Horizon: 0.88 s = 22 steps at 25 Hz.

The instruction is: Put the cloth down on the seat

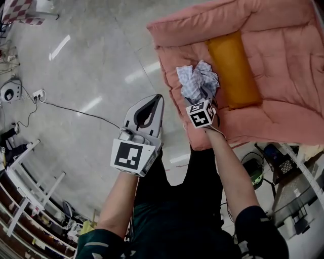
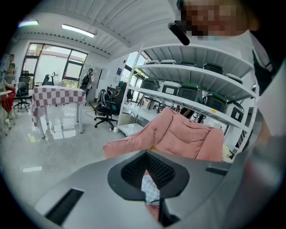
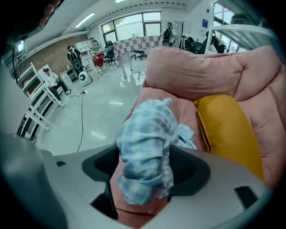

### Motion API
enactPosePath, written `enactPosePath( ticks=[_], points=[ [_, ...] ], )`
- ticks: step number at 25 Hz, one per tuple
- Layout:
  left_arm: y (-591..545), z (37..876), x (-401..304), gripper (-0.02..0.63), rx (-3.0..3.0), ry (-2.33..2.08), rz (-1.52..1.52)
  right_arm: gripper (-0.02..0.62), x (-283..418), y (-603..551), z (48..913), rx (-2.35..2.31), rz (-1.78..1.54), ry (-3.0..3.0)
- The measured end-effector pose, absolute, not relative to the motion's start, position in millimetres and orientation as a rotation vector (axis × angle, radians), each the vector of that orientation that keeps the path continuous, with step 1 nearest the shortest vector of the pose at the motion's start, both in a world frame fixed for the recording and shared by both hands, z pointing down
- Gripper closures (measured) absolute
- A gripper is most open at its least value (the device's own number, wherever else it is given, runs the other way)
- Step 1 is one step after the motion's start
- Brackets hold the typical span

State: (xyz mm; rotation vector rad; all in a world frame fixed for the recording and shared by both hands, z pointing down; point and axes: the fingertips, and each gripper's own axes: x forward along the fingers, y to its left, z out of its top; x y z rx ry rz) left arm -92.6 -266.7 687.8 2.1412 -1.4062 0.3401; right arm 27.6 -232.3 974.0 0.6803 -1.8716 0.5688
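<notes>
A crumpled blue-and-white checked cloth [image 1: 197,81] lies on the pink padded seat [image 1: 288,76], near its left edge and beside a yellow cushion [image 1: 233,68]. My right gripper [image 1: 201,98] is at the seat's front edge, its tips hidden under the cloth. In the right gripper view the cloth [image 3: 147,147] stands bunched between the wide-apart jaws of that gripper [image 3: 147,172], with pink seat [image 3: 192,80] showing beside it. My left gripper [image 1: 158,101] hovers over the floor left of the seat. Its tips meet with nothing held, and a bit of the cloth [image 2: 151,192] shows through them.
A black cable [image 1: 76,111] runs across the shiny floor to a power strip [image 1: 38,94]. White racks [image 1: 30,197] line the lower left. A checked table [image 1: 20,10] stands far off. Bins and a basket [image 1: 278,157] sit right of the seat. People [image 3: 53,78] sit in the background.
</notes>
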Motion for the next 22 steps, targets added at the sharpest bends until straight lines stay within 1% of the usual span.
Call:
enactPosePath(
  ticks=[8, 10, 12, 15, 16, 19, 22],
  points=[
    [-253.8, 662.2, -96.0, 0.603, 2.165, -1.390, 0.314, 0.270, 42.9, -241.2, 902.5, 0.867, 0.650, -1.915],
    [-250.5, 654.2, -94.9, 0.603, 2.166, -1.384, 0.312, 0.285, 46.4, -246.3, 878.6, 0.927, 0.647, -1.950],
    [-247.1, 643.9, -94.3, 0.603, 2.169, -1.380, 0.314, 0.349, 49.5, -246.3, 857.4, 0.968, 0.647, -1.982],
    [-241.4, 625.2, -95.1, 0.603, 2.181, -1.376, 0.319, 0.468, 54.6, -244.9, 822.2, 1.032, 0.657, -2.018],
    [-239.4, 618.5, -95.6, 0.603, 2.187, -1.376, 0.322, 0.492, 55.6, -245.4, 808.5, 1.058, 0.662, -2.032],
    [-234.9, 598.7, -97.9, 0.603, 2.207, -1.384, 0.333, 0.545, 58.0, -248.9, 762.5, 1.143, 0.657, -2.079],
    [-232.2, 578.3, -100.2, 0.603, 2.215, -1.392, 0.326, 0.565, 62.1, -253.5, 715.1, 1.228, 0.646, -2.130]
  ],
)
